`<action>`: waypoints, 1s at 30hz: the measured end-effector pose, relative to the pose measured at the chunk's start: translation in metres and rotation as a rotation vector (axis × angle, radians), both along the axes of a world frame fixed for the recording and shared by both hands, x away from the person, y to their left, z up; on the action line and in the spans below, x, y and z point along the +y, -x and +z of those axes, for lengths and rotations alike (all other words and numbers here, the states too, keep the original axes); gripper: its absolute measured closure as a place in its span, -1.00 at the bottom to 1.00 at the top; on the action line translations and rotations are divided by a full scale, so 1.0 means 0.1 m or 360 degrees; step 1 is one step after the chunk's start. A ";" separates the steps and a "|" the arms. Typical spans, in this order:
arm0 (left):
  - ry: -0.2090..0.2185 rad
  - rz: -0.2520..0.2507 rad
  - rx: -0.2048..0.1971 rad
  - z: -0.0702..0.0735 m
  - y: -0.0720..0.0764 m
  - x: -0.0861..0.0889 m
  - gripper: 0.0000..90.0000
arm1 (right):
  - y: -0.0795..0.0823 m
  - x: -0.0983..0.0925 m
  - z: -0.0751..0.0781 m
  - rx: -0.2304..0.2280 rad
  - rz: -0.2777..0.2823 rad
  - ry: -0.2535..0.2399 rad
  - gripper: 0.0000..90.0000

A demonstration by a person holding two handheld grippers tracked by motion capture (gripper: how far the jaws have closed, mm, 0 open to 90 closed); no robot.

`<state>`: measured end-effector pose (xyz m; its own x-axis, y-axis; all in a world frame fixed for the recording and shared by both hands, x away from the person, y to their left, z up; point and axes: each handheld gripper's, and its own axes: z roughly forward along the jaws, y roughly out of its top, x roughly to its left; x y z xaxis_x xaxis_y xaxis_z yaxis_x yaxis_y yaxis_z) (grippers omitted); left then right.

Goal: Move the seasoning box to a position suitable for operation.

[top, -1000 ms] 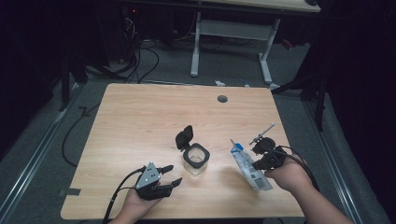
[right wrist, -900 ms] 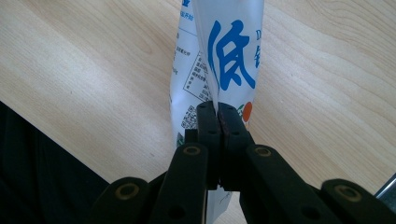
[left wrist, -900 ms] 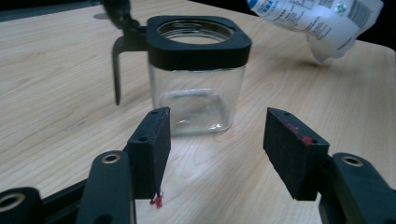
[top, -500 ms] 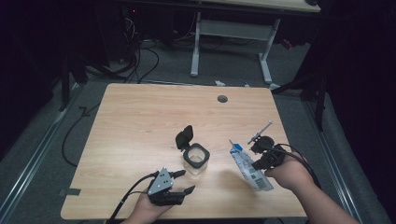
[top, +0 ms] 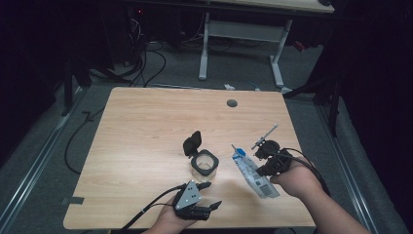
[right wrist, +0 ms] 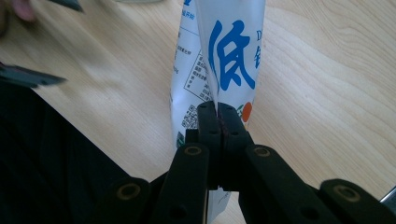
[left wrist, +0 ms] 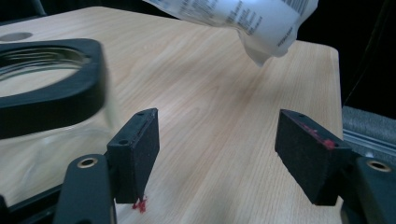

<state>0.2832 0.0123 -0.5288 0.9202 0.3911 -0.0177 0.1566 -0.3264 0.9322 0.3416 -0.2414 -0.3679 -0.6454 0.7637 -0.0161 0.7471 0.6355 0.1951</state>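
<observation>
Pinching the edge of a white plastic pouch printed with blue characters (right wrist: pixel 224 56), right gripper (right wrist: pixel 218 112) with both black jaws pressed together on the thin seam, pouch tilted above the light wooden desk (top: pixel 146 126) near its right front part, as seen in the high view (top: pixel 253 173). Holding that gripper (top: pixel 268 158) from below, a hand (top: pixel 294 178) entering from the bottom right, black cable looping beside it. Standing just left of the pouch, near the desk's middle front: a small clear glass jar with a black square collar (top: pixel 204 163), its hinged black lid (top: pixel 192 144) flipped up and back at the jar's far left. Hovering at the front edge, just before the jar, left gripper (top: pixel 207 195) with grey three-cornered plate on top, jaws spread wide, having just been opening, nothing between the foam pads (left wrist: pixel 140 149). Visible in the left gripper view: jar (left wrist: pixel 51 93) close at left beside the left pad, not touched; pouch corner (left wrist: pixel 261 28) hanging above the desk farther off. Set in the far desk surface, a round grey cable grommet (top: pixel 232 103).
</observation>
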 end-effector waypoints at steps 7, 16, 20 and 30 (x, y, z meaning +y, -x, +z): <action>0.0034 -0.0004 0.0021 0.02 -0.02 -0.05 -0.34 | 0.02 0.15 0.03 0.0001 0.0032 -0.0017 1.00; 0.0048 0.0010 0.0016 0.04 -0.05 -0.13 -0.38 | 0.03 0.41 0.14 -0.0004 0.0089 -0.0053 1.00; 0.0019 -0.0001 0.0014 0.04 -0.06 -0.19 -0.39 | 0.02 0.48 0.15 -0.0019 0.0119 -0.0058 1.00; 0.0044 -0.0036 0.0038 0.05 -0.10 -0.39 -0.46 | 0.03 0.65 0.21 -0.0029 0.0170 -0.0072 1.00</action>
<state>0.2930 -0.0269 -0.5239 0.9280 0.3691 -0.0503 0.1719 -0.3043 0.9369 0.3386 -0.1760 -0.3469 -0.7228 0.6910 0.0044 0.6719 0.7013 0.2382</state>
